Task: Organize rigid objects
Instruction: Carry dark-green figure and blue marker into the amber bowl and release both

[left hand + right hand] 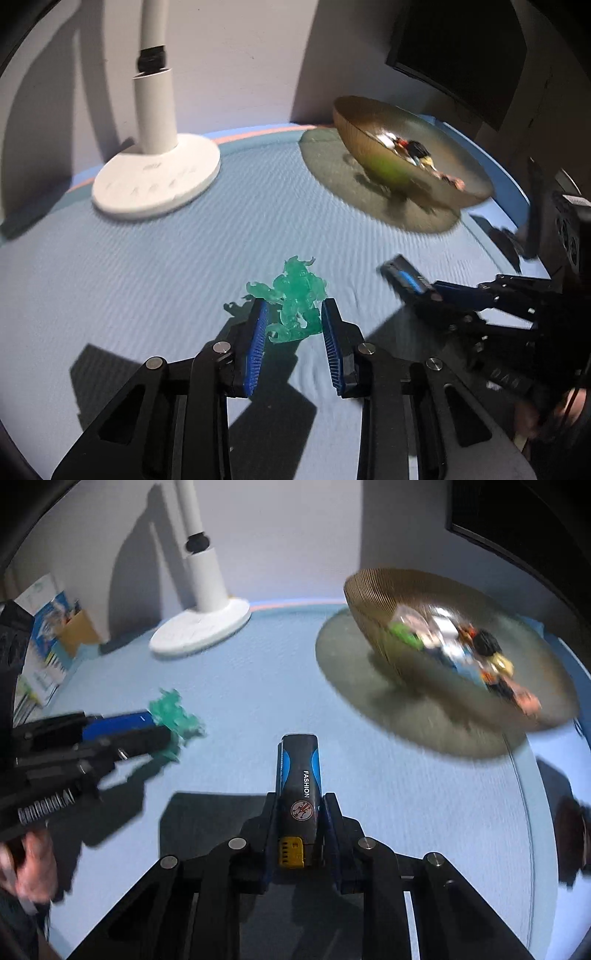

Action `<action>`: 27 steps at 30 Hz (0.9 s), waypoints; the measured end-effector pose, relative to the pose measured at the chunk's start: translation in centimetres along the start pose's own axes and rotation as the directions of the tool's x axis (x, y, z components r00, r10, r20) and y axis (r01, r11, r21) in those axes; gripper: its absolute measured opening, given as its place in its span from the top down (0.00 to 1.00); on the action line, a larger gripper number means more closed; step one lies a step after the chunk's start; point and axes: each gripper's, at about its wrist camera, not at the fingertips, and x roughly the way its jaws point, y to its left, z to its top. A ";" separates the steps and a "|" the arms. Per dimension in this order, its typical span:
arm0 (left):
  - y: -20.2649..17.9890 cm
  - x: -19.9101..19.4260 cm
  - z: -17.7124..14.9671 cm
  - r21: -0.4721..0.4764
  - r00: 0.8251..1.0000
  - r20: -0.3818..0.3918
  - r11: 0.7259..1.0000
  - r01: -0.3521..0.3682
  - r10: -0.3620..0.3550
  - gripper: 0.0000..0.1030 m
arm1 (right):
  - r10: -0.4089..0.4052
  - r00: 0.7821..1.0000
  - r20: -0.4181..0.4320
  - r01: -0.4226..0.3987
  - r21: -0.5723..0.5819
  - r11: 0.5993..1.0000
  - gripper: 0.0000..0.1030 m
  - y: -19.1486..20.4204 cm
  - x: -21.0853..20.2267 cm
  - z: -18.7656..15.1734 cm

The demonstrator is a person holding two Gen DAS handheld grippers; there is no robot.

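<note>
Bowl (373, 590) holds blurred small items, perhaps toy figures (487, 653).

A translucent green figurine (297, 299) stands upright between the left tongs' (293, 325) blue pads, low over the blue tabletop (184, 258). A black-and-blue lighter (300, 786) marked "FASHION", with a yellow end, lies lengthwise in the right tongs (299, 812), pointing forward. A ribbed amber bowl (373, 602) sits at the far right, tilted in view, holding several blurred, colourful small objects.
</note>
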 end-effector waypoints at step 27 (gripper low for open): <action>-3.4 -1.0 -1.9 0.035 0.999 0.020 0.998 -0.049 0.048 0.63 | 0.042 0.998 0.054 -0.041 -0.022 0.999 0.78 1.3 -4.1 -4.4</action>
